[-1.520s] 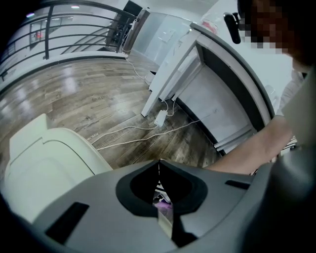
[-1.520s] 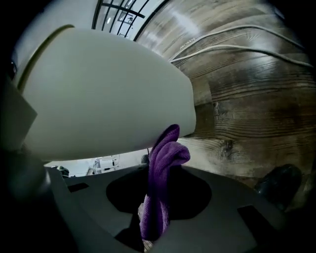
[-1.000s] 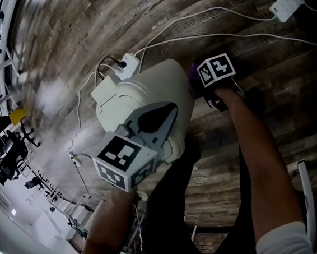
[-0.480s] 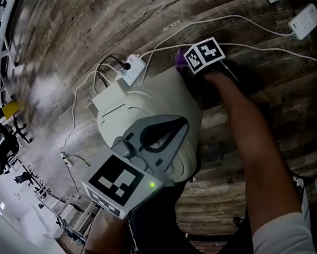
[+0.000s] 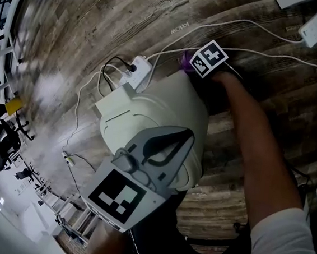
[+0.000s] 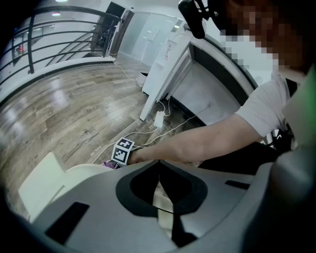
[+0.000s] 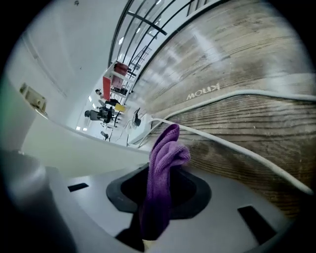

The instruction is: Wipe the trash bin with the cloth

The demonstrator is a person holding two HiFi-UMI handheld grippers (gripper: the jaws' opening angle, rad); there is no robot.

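Note:
The cream trash bin (image 5: pixel 160 112) stands on the wooden floor, seen from above. My left gripper (image 5: pixel 187 135) rests on its top near side with the jaws shut and nothing between them; the left gripper view shows the tips together (image 6: pixel 159 161) over the bin's lid (image 6: pixel 49 173). My right gripper (image 5: pixel 192 64) is at the bin's far edge, shut on the purple cloth (image 5: pixel 185 57). In the right gripper view the cloth (image 7: pixel 165 153) sticks out of the jaws of the right gripper (image 7: pixel 160 173), next to the bin's wall (image 7: pixel 74 148).
A white power strip (image 5: pixel 139 73) with plugged cables lies on the floor right behind the bin. White cables run to an adapter (image 5: pixel 315 28) at the top right. The person's forearm (image 5: pixel 257 151) reaches along the bin's right side. A white cabinet (image 6: pixel 168 69) stands further off.
The right gripper with the cloth has moved along the bin's far side, up to its upper edge, and rolled. The left gripper has stayed on the bin.

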